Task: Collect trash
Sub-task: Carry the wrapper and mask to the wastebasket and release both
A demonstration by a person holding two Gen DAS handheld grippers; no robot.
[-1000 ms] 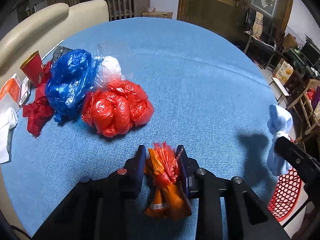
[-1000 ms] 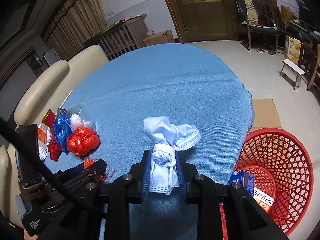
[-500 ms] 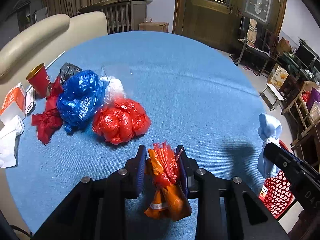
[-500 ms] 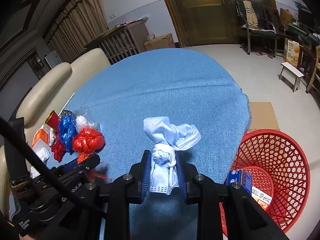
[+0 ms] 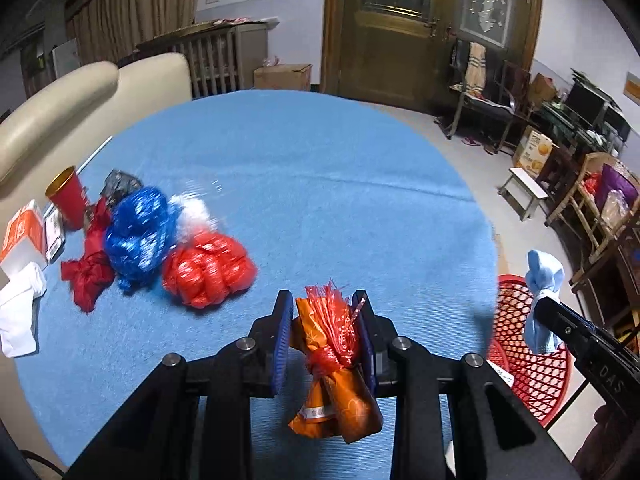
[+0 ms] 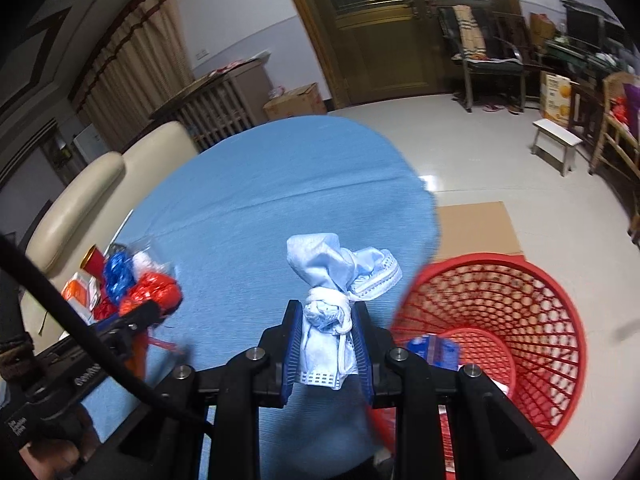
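My left gripper (image 5: 323,314) is shut on an orange and red wrapper bundle (image 5: 334,364), held above the blue table (image 5: 320,184). My right gripper (image 6: 326,326) is shut on a knotted light blue mask bundle (image 6: 336,280), held near the table's right edge beside the red mesh basket (image 6: 520,320) on the floor. The basket also shows in the left wrist view (image 5: 532,364), with the mask bundle (image 5: 542,284) above it. Red (image 5: 208,268), blue (image 5: 138,232) and dark red (image 5: 90,276) bags lie on the table's left.
A red cup (image 5: 68,196), small boxes (image 5: 24,232) and white tissue (image 5: 18,308) sit at the table's left edge by a cream sofa (image 5: 80,100). Cardboard (image 6: 476,224) lies on the floor behind the basket. Chairs and a stool (image 6: 558,144) stand at the right.
Both grippers have lifted and moved right towards the basket with their bundles. The bags on the table look farther off and the basket is now larger in the right wrist view.
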